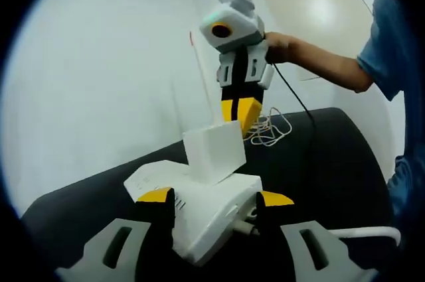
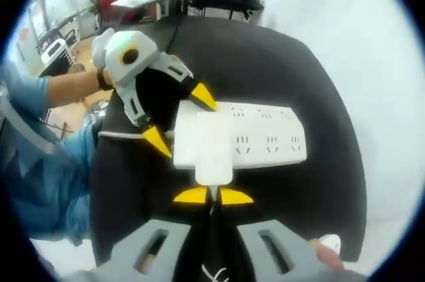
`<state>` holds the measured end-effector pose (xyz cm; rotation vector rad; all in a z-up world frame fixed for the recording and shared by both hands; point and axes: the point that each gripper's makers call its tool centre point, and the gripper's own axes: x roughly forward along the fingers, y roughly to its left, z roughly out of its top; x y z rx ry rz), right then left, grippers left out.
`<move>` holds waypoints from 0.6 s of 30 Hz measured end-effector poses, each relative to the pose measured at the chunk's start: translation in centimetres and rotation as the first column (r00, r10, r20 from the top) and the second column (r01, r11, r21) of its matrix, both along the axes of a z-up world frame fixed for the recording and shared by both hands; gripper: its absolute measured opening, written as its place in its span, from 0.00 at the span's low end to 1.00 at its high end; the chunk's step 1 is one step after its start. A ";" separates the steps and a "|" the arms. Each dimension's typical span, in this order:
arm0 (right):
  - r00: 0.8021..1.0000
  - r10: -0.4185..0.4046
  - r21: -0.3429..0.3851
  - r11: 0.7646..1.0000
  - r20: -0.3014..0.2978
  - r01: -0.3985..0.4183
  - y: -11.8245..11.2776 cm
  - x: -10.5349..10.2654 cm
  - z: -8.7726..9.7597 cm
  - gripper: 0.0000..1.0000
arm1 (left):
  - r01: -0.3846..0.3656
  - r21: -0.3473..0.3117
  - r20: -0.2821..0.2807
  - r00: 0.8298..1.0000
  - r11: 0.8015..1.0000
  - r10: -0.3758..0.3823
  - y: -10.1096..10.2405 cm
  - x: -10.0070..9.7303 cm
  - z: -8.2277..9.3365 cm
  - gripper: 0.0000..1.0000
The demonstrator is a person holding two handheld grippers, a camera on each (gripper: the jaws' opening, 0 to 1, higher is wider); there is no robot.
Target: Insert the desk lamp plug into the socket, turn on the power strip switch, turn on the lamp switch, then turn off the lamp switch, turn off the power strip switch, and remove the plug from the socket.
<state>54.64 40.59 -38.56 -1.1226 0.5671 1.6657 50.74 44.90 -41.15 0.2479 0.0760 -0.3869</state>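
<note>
Holding the power strip (image 2: pixel 249 135) by one short end, your left gripper (image 1: pixel 216 197) has its yellow-tipped jaws spread to either side of the white body, and the tips press against its sides. In the right gripper view that same gripper (image 2: pixel 179 117) comes in from the left, with your hand (image 2: pixel 101 44) behind it and your forearm reaching back toward the blue sleeve (image 2: pixel 26 96).

Your right gripper (image 2: pixel 212 196) points straight at the plug adapter (image 2: pixel 214 148), a white block seated in the strip's sockets. Its jaws are nearly closed on the cord just below the block; the tips touch or almost touch, and you cannot tell for certain whether they actually pinch it. In the left gripper view this gripper (image 1: pixel 240 117) hangs tips-down just behind the adapter (image 1: pixel 214 152), your hand (image 1: pixel 279 46) gripping its handle from the right.

The strip lies near the middle of the black table (image 2: pixel 319 83), long side across the right gripper view. Bare tabletop lies past the strip's far end and beyond its long side, up to the rounded table edge by the white wall (image 1: pixel 99 63). A loose coil of white cable (image 1: pixel 269 129) lies on the table behind the right gripper.
</note>
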 end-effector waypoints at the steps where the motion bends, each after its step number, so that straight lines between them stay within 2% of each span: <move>1: 1.000 -0.003 -0.002 1.000 0.001 0.003 0.0 -0.1 -0.1 0.06 | -0.001 0.001 0.000 1.000 1.000 0.001 0.0 0.0 0.0 0.47; 6: 1.000 -0.017 0.022 1.000 -0.023 0.017 -0.5 0.2 -0.3 0.06 | 0.002 0.006 0.003 1.000 1.000 -0.002 0.3 0.1 -0.1 0.47; 10: 0.995 -0.047 0.072 0.996 -0.089 0.053 -0.6 0.2 -0.5 0.06 | 0.005 0.009 0.007 1.000 1.000 -0.005 0.4 0.1 -0.1 0.46; 16: 0.994 -0.057 0.087 0.994 -0.093 0.065 -1.1 0.5 -1.5 0.06 | 0.005 0.010 0.009 1.000 1.000 -0.005 0.5 0.1 0.0 0.46; 18: 0.990 -0.071 0.114 0.990 -0.120 0.085 -1.0 0.6 -1.4 0.06 | 0.006 0.011 0.010 1.000 1.000 -0.006 0.5 0.1 0.0 0.46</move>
